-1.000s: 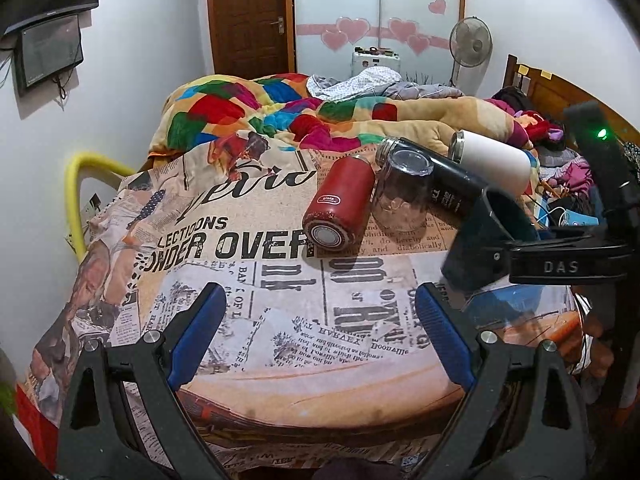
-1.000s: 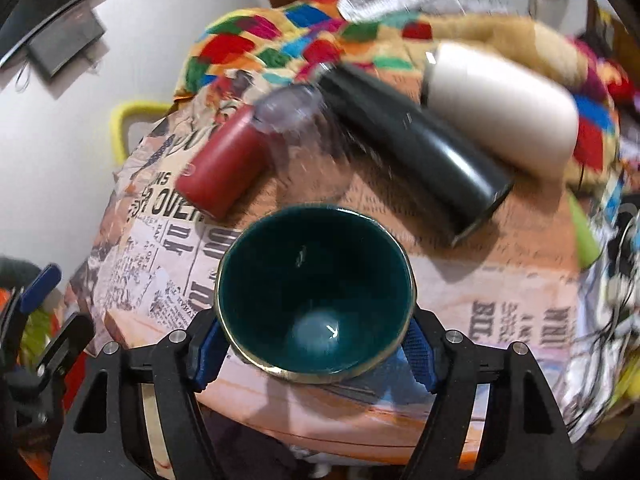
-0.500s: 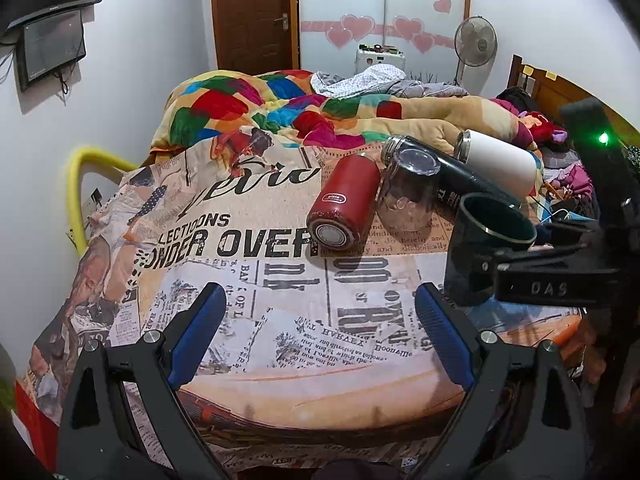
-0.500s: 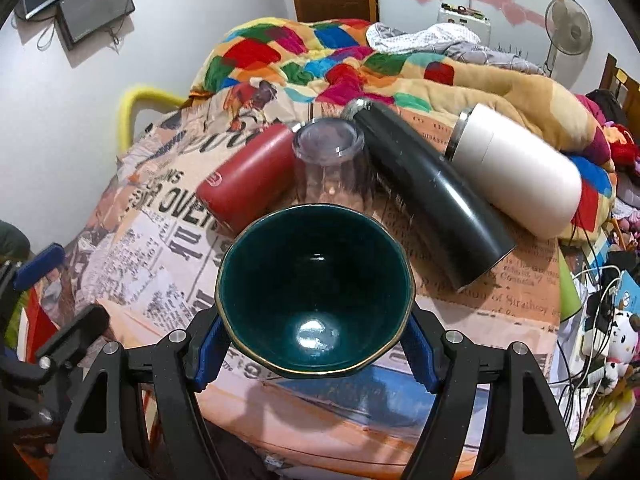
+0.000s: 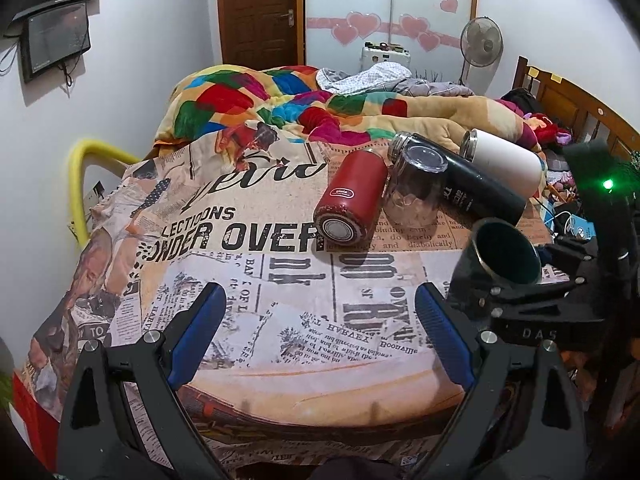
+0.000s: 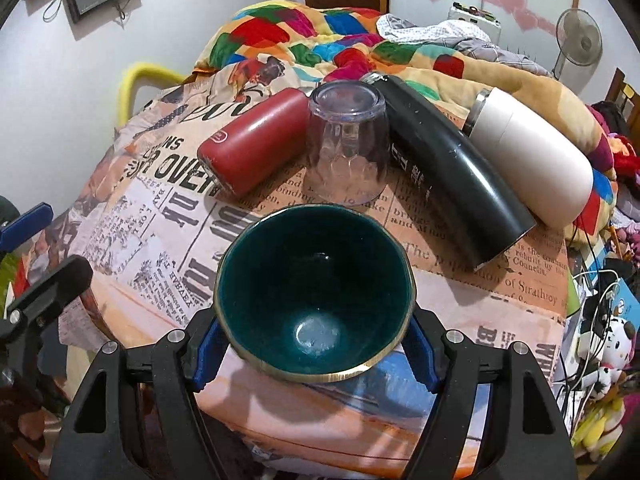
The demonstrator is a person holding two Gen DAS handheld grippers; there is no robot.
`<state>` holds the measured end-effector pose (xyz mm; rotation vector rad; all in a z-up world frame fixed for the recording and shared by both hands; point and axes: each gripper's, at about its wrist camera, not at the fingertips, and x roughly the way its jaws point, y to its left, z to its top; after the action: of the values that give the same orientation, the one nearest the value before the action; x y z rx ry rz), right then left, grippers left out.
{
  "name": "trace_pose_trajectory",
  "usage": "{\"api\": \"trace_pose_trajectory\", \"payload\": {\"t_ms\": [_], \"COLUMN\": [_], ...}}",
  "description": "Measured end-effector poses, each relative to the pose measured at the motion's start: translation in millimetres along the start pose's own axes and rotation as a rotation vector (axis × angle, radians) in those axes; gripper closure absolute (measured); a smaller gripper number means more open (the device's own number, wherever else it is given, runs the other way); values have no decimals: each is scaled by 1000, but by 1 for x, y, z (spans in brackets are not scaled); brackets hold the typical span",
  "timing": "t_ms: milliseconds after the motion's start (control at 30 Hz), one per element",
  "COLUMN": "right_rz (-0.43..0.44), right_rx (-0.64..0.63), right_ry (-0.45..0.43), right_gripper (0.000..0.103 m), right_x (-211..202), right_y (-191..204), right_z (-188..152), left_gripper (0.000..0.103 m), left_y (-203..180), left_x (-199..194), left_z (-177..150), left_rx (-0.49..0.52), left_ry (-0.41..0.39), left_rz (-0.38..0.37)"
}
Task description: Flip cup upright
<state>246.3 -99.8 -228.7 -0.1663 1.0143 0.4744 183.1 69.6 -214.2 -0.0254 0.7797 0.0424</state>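
Note:
My right gripper [image 6: 314, 350] is shut on a dark teal cup [image 6: 314, 292] with a gold rim, its mouth facing the camera and up, held over the near right part of the newspaper-print cloth [image 6: 168, 248]. In the left wrist view the cup [image 5: 502, 252] shows at the right, tilted, mouth up, in the right gripper [image 5: 532, 300]. My left gripper [image 5: 320, 328] is open and empty above the cloth's front edge.
A red bottle [image 6: 252, 146], a clear glass [image 6: 346, 148] standing upside down, a black bottle [image 6: 452, 176] and a white bottle [image 6: 532, 156] lie in a row behind the cup. A colourful blanket [image 5: 280, 100] is heaped beyond. Cables and toys [image 6: 600, 320] sit at the right.
The right gripper has turned the teal cup from lying sideways to mouth up and has drawn back a little. The left gripper has stayed in place.

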Motion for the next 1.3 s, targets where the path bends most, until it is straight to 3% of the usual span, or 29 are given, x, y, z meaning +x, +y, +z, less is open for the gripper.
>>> {"api": "trace_pose_trajectory", "payload": {"t_ms": [233, 567, 767, 1000, 1133, 1300], "right_rz": [1, -20, -28, -53, -61, -71], "right_rx": [-14, -13, 27, 41, 36, 19], "right_ry": [19, -125, -352, -686, -818, -890], "right_gripper": [26, 26, 26, 24, 20, 18], "right_x": [-6, -80, -176, -292, -325, -337], "right_y": [6, -2, -12, -3, 10, 27], "right_z": [-10, -19, -29, -59, -73, -89], "left_gripper": [7, 7, 7, 7, 7, 5], "left_y": [-5, -30, -46, -62, -70, -71], "left_x": [-21, -87, -153, -247, -285, -308], "left_z": [7, 25, 35, 36, 25, 10], "left_rx": [7, 15, 16, 21, 21, 5], "left_ry": [-38, -156, -297, -534, -635, -694], "left_rz": [-8, -68, -107, -132, -117, -94]}}
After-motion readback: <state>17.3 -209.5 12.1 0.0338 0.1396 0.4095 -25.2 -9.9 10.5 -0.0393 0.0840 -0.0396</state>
